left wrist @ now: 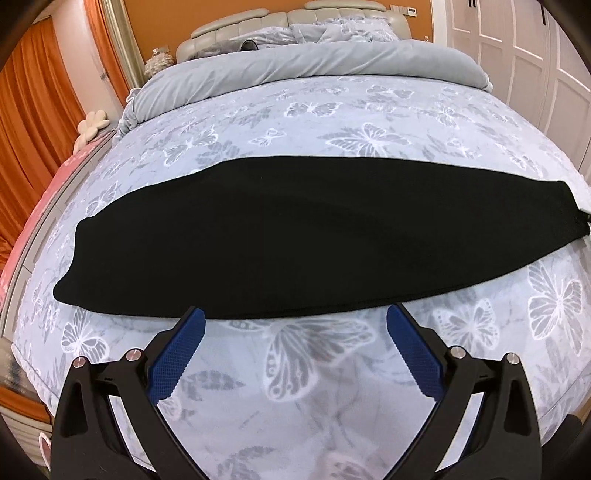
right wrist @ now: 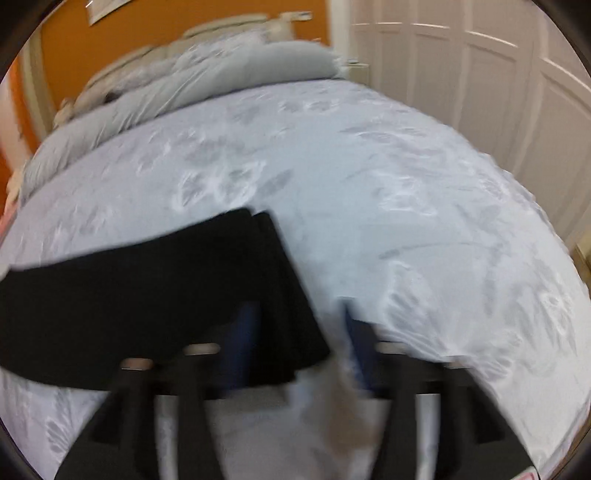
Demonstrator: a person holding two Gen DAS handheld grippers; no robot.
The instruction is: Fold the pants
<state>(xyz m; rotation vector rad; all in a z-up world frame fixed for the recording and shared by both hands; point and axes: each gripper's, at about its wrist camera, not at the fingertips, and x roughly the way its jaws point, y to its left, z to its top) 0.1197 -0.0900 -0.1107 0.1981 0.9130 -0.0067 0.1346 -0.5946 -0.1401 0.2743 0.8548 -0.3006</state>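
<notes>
Presently we count one pair of pants (left wrist: pixel 288 236), black, lying flat across the bed (left wrist: pixel 332 122) as a single long band folded lengthwise, running from near the bed's left edge to near its right edge. In the left wrist view its near long edge sits just past our fingertips; the near edge of the bed lies below us.

Grippers: two. The left gripper (left wrist: pixel 295 314) hovers with its two fingers spread wide, nothing between them but the sheet, the tips just short of the pants' near edge. Blue pads (left wrist: pixel 177 354): two visible, one on each finger.

The right gripper (right wrist: pixel 295 317) shows in a blurred frame. Its two fingers stand well apart; the right-hand end of the pants lies over or against the left finger, while the right finger sits over bare sheet. We cannot tell from the blur whether the cloth touches a pad, but the fingers do not pinch it.

Bedding: one butterfly-print sheet covering the bed; one grey duvet (left wrist: pixel 314 66) rolled back along the far edge, toward the headboard (left wrist: pixel 240 26), of which there is one, pale and padded.

Surroundings: one orange curtain (left wrist: pixel 33 110) beyond the left edge; white panelled doors (left wrist: pixel 535 55) beyond the right edge, their number unclear; one flower-shaped cushion (left wrist: pixel 92 122) at the far left corner.
</notes>
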